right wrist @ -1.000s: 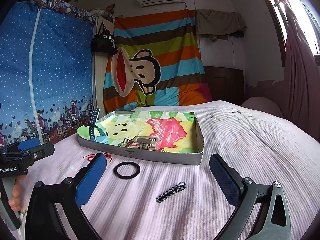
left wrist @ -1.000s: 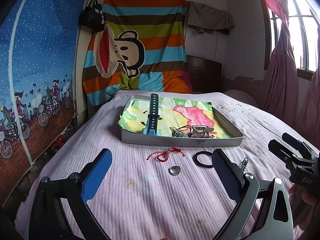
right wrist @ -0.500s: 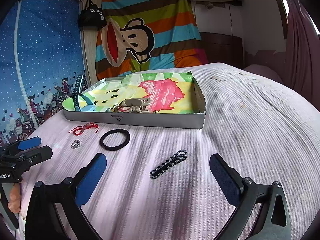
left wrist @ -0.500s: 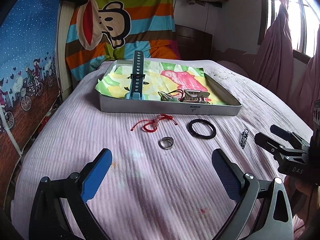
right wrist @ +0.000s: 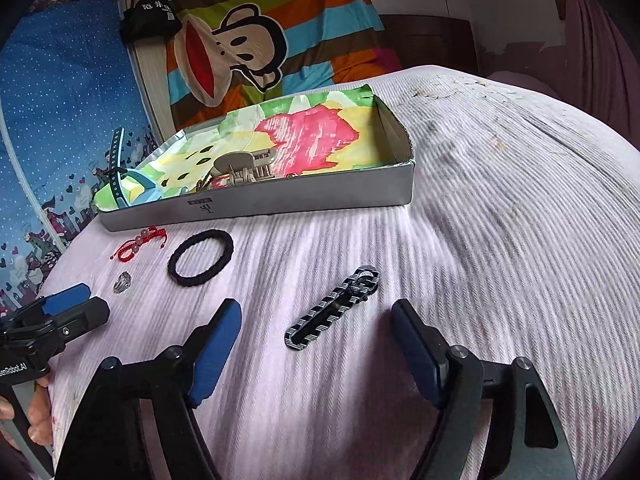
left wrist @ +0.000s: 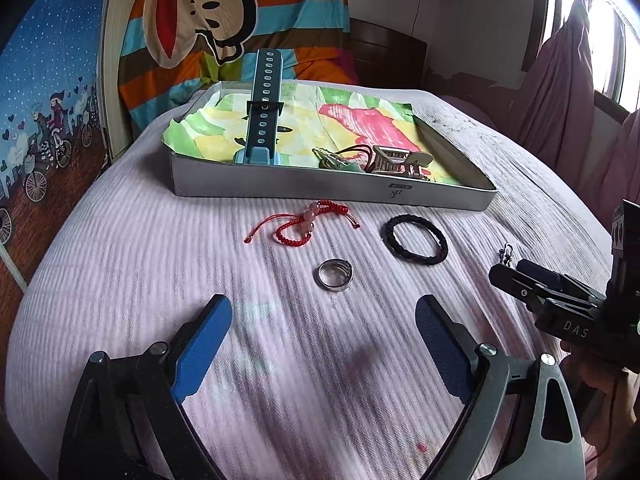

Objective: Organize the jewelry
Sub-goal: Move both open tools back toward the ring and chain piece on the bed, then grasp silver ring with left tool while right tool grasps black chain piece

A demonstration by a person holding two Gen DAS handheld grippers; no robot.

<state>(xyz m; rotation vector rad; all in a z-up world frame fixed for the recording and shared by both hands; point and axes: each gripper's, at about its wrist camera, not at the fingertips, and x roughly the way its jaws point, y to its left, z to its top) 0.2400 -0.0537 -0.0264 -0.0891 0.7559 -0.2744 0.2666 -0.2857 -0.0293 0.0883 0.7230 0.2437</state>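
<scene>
Jewelry lies loose on the bed before the tray [left wrist: 280, 186]: a silver ring [left wrist: 335, 275], a red cord bracelet [left wrist: 304, 224], a black hair tie [left wrist: 415, 239] and a striped clip [right wrist: 334, 307]. Left claw [left wrist: 324, 322] gapes wide near the ring, holding nothing; right claw [right wrist: 316, 326] gapes wide around the clip's near end, also holding nothing.

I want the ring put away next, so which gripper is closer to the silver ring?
Left. The left gripper is open right before the silver ring; the right gripper faces the striped clip, farther off.
</scene>
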